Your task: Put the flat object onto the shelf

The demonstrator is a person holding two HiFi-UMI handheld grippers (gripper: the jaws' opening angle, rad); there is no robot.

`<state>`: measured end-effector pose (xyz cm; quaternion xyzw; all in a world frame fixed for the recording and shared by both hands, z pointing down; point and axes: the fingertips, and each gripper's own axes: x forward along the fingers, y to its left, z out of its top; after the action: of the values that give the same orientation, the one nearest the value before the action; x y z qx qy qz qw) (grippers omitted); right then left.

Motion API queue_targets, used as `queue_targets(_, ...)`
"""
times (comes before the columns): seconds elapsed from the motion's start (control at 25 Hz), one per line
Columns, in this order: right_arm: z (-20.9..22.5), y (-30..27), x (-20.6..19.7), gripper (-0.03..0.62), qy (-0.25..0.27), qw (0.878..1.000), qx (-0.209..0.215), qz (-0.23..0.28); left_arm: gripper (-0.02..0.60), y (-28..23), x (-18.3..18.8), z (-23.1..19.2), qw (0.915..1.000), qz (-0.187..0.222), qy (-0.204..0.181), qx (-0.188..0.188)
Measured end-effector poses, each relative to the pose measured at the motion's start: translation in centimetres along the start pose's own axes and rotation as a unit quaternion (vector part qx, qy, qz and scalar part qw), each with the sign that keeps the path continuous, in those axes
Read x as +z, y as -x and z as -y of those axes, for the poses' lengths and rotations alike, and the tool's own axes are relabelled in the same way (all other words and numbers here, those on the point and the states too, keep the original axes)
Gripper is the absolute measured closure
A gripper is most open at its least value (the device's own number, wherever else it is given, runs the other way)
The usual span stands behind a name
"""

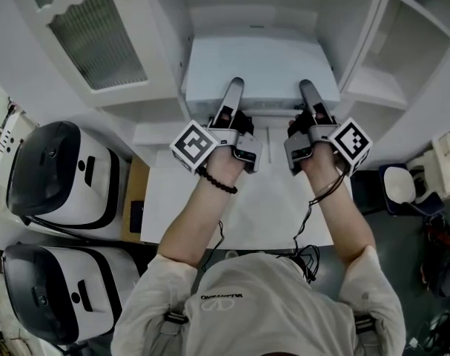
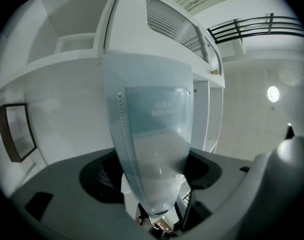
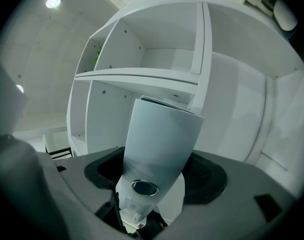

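Left tool (image 1: 236,89) and right tool (image 1: 308,89) each clamp the near edge of the flat plastic box (image 1: 258,61), which juts forward from both. Judged mid-carry. The white shelf (image 3: 136,75) lies just beyond. Next: push the box in level, then release.

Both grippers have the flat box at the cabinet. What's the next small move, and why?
Probably ease the flat box forward into the cabinet's open middle compartment: left gripper and right gripper both clamp its near edge, which seems to lie only at the compartment's mouth.
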<state>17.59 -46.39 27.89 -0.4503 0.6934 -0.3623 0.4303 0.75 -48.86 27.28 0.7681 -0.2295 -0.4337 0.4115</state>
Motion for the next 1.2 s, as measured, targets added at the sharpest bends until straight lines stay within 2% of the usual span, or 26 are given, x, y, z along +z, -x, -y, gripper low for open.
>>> queue_targets(0.16,0.2,-0.8,0.3,0.243,-0.004,1.000,-0.005,-0.001,0.249,-0.4,0.3,-0.6,0.9997,-0.002,-0.013,0.018)
queue_targets(0.28,0.2,-1.1,0.4,0.240,-0.005,1.000,-0.005,0.000,0.247,-0.5,0.3,-0.5,0.9998,0.001,-0.007,0.018)
queue_targets(0.52,-0.3,-1.2,0.3,0.236,0.000,1.000,0.009,-0.006,0.233,-0.5,0.3,-0.5,0.9994,-0.005,-0.020,0.028)
queue_targets(0.76,-2.2,0.9,-0.9,0.218,0.070,0.996,0.051,-0.024,0.179,0.3,0.4,0.2,0.9983,-0.012,-0.052,0.024)
queue_targets(0.92,-2.2,4.6,-0.7,0.224,0.128,0.991,0.034,0.011,0.179,3.9,0.1,0.9,0.9989,0.004,-0.041,0.022)
queue_targets(0.96,-2.2,5.7,-0.4,0.225,0.159,0.987,0.024,0.020,0.179,5.2,0.0,0.8,0.9975,-0.001,-0.062,0.034)
queue_targets(1.0,-2.3,6.8,-0.2,0.229,0.203,0.979,0.013,0.028,0.181,6.4,-0.1,0.8,0.9930,-0.014,-0.107,0.048)
queue_targets(1.04,-2.6,7.8,0.0,0.253,0.255,0.966,0.004,0.034,0.184,7.3,-0.3,1.1,0.9832,-0.033,-0.171,0.055)
queue_targets(1.12,-3.8,9.3,-0.3,0.319,0.351,0.935,0.003,0.049,0.242,8.0,-0.8,2.6,0.9501,-0.068,-0.300,0.050)
queue_targets(1.2,-5.5,9.9,-1.1,0.402,0.419,0.905,0.021,0.066,0.359,8.2,-1.0,3.9,0.9088,-0.082,-0.407,0.045)
